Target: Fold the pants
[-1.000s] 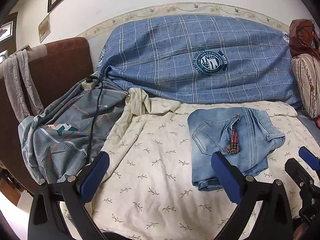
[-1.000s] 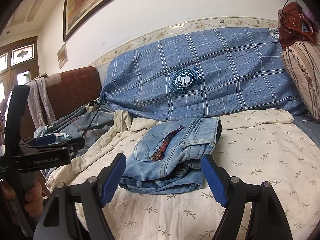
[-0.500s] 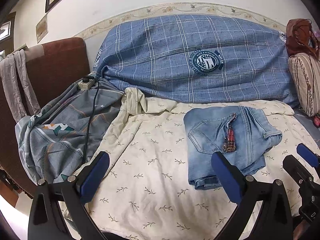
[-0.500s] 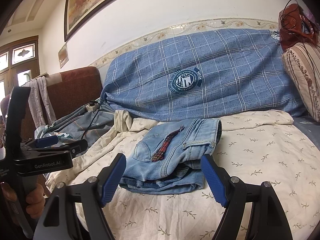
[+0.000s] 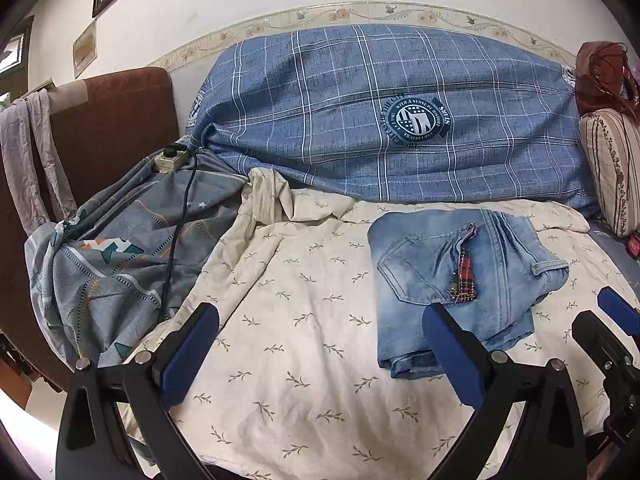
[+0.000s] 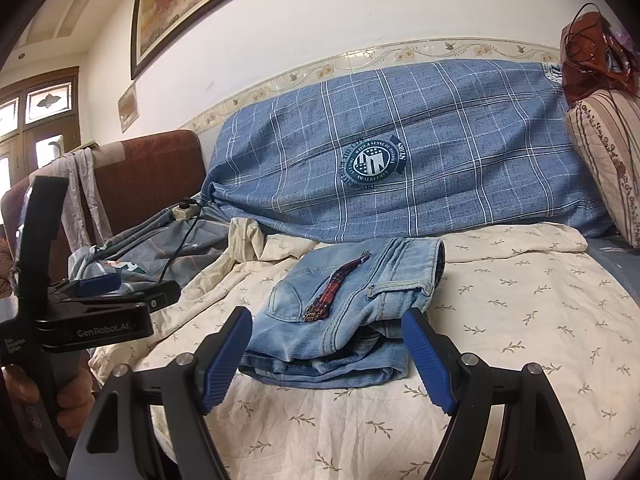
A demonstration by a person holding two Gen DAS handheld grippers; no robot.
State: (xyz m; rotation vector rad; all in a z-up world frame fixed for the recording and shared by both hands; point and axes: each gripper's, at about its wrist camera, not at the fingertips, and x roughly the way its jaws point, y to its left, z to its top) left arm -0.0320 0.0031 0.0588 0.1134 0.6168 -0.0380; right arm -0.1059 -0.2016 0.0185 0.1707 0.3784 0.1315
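Both sets of jaws stood spread wide and held nothing: the left gripper (image 5: 320, 354) hung over bare cream sheet (image 5: 304, 280), the right gripper (image 6: 328, 354) just short of the folded jeans (image 6: 352, 304). One pair of jeans lay in a compact stack mid-bed, a single plaid strap (image 5: 464, 276) on top. Folding looked finished; at most, a squaring press on the stack seemed left. Two grippers, one blue plaid pillow (image 5: 380, 120) behind.

The pants (image 6: 344, 312) are seen to be of faded, matt blue denim with stitched seams. The bed (image 5: 304, 360) is covered by thin, creased cream cloth. Ribbed blue pads (image 6: 424, 354) are carried on the glossy black plastic of the right hand-held gripper (image 6: 324, 360).
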